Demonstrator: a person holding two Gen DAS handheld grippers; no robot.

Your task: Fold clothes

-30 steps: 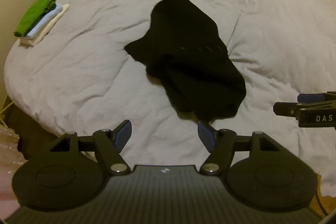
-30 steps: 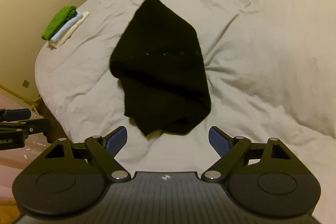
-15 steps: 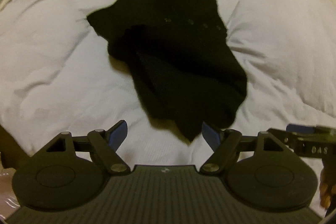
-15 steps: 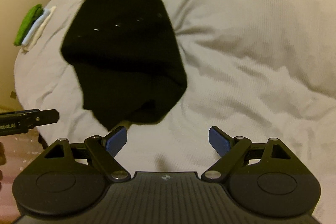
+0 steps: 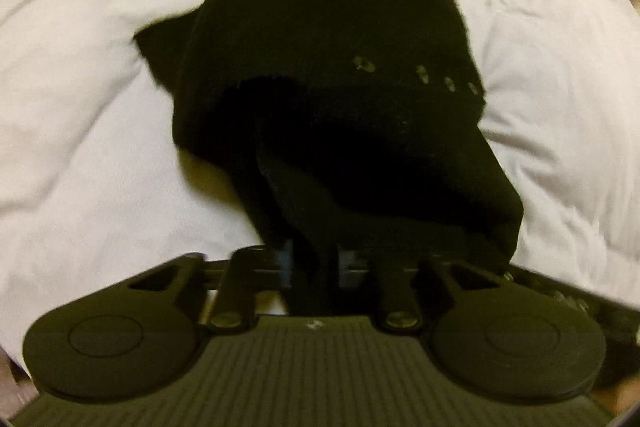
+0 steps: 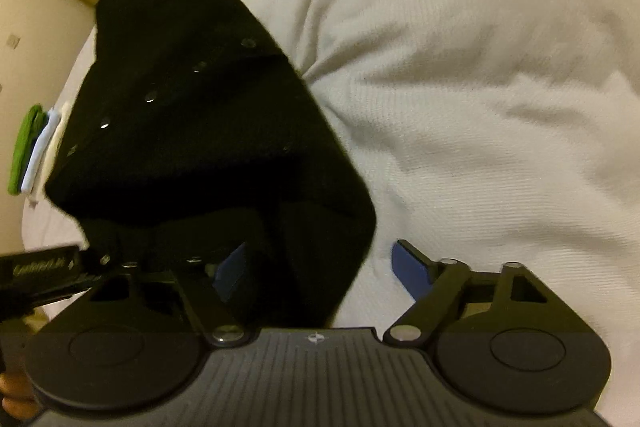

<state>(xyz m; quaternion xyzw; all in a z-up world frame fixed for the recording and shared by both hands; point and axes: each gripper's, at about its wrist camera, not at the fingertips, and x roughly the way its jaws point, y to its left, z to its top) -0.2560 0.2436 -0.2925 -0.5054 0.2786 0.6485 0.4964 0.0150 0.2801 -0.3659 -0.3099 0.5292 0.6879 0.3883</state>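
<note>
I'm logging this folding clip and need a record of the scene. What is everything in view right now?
Black garment: one, black with small buttons, crumpled mid-bed.
Duvet: one, white, under everything.
Folded stack: one, green, blue and white layers, far bed edge.
Wall: beige, behind the bed.
Left gripper: black, blue pads, closed on the garment's near edge.
Right gripper: black, blue pads, open around the garment's near corner.
</note>
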